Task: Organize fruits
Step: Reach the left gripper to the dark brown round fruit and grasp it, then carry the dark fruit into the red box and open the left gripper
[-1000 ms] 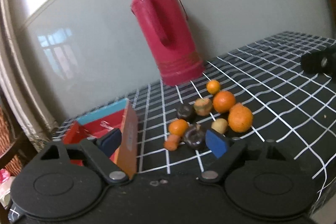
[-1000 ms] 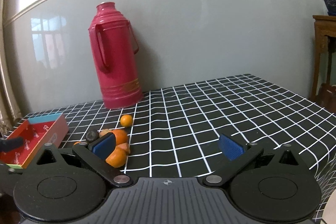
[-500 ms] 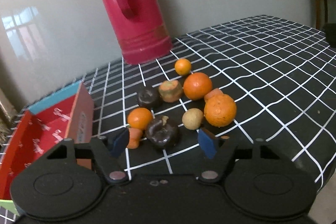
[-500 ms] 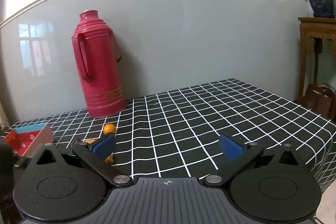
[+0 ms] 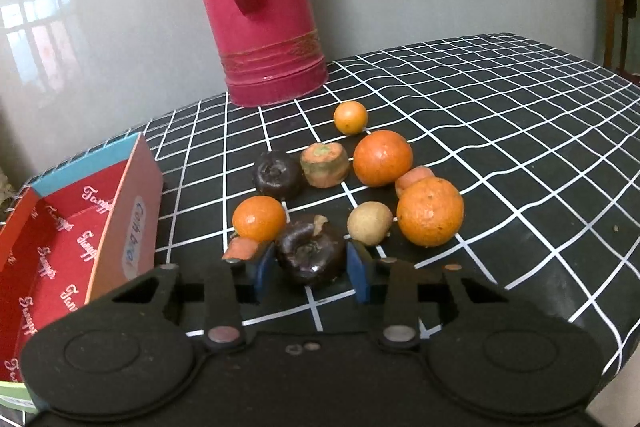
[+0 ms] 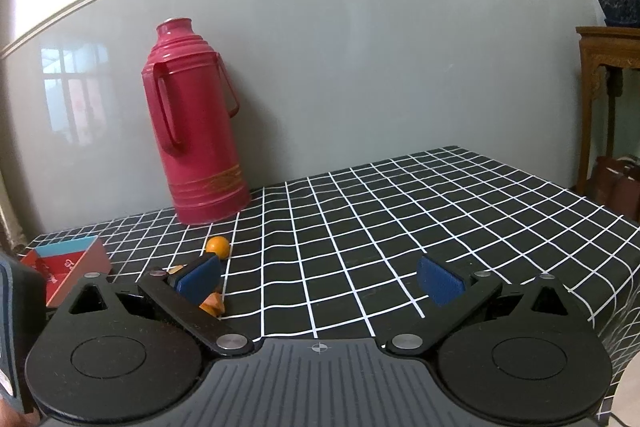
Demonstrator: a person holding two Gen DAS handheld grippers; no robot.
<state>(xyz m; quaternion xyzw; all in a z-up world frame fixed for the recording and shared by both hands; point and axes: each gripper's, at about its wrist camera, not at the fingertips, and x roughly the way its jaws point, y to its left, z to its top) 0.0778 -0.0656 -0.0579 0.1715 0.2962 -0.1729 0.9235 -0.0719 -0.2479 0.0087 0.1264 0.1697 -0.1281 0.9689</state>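
Note:
In the left wrist view my left gripper [image 5: 311, 269] has its blue pads on both sides of a dark purple mangosteen [image 5: 310, 254] on the checked tablecloth, closing on it. Around it lie a second mangosteen [image 5: 277, 174], several oranges [image 5: 382, 157], a small orange [image 5: 350, 117], a pale round fruit [image 5: 369, 223] and carrot pieces [image 5: 324, 165]. An open red box [image 5: 60, 247] sits at the left. My right gripper [image 6: 320, 277] is open and empty above bare cloth; the small orange [image 6: 218, 246] and the box [image 6: 68, 263] show to its left.
A tall red thermos [image 5: 260, 7] stands against the grey wall behind the fruit; it also shows in the right wrist view [image 6: 192, 143]. A wooden side table [image 6: 608, 75] with a potted plant stands at the right. The tablecloth's front edge is close to both grippers.
My left gripper has moved forward and down to the fruit pile and narrowed its jaws around the near mangosteen. My right gripper has drawn back and risen, staying open.

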